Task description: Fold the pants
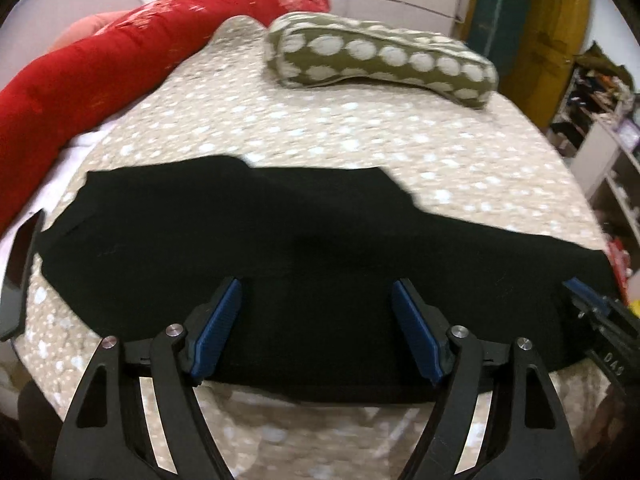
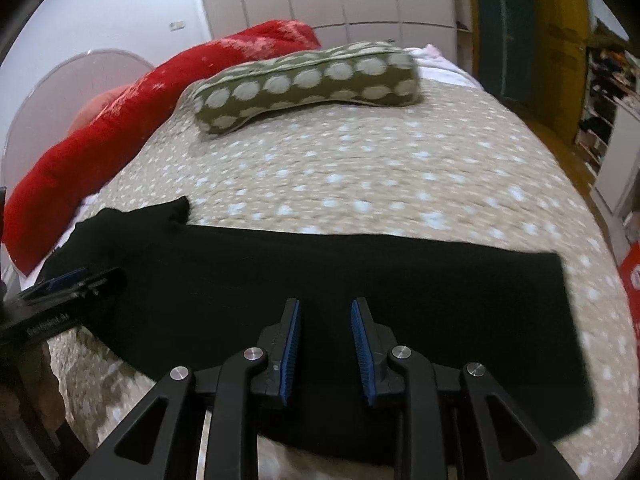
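Observation:
Black pants [image 1: 280, 232] lie flat across the near part of the bed, stretched from left to right. My left gripper [image 1: 316, 284] hovers over their near edge, its blue pads wide apart with nothing between them. In the right wrist view the same pants [image 2: 400, 272] end in a straight edge at the right. My right gripper [image 2: 326, 302] is over their middle, its pads a narrow gap apart and empty. Each gripper also shows in the other's view: the right gripper [image 1: 588, 300] at the right edge, the left gripper [image 2: 68, 280] at the left edge.
The beige dotted bedspread [image 2: 360, 168] covers the bed. A green bolster with white dots [image 2: 308, 84] lies at the far side, and a red blanket [image 2: 120, 128] runs along the left. White wardrobes stand behind, with shelves [image 1: 600, 128] of clutter at the right.

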A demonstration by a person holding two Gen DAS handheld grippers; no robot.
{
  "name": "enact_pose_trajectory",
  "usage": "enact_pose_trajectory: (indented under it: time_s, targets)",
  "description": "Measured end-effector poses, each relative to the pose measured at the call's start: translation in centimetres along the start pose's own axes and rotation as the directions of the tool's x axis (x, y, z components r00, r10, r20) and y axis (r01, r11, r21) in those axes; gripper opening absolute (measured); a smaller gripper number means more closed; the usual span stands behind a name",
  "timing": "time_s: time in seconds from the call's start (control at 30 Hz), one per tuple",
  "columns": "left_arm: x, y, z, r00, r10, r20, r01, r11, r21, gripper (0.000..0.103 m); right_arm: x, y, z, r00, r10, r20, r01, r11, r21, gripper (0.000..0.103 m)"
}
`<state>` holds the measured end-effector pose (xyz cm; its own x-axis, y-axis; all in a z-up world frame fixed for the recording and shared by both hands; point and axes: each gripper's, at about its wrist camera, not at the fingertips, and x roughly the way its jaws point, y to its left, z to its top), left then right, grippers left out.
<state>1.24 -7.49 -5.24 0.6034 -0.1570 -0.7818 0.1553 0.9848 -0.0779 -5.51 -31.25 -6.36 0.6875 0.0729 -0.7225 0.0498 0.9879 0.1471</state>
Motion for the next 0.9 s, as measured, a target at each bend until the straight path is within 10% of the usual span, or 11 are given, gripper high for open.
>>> enact_pose_trajectory:
  time_s: [0.33, 0.9]
  targets:
    - [0.8, -6.8, 1.1, 0.995, -0.099, -0.023, 0.101, 0.988, 0.118, 0.077, -4.4, -9.4, -2.2, 0.995, -0.097, 0.015, 0.093, 0.982, 0.162, 0.025]
    - [1.7, -13.6, 1.3, 0.977, -0.187, -0.101, 0.205, 0.951, 0.229, 0.077, -6.1, -9.8, -1.9, 0.985, -0.173, 0.006, 0.171, 0.975, 0.14, 0.033]
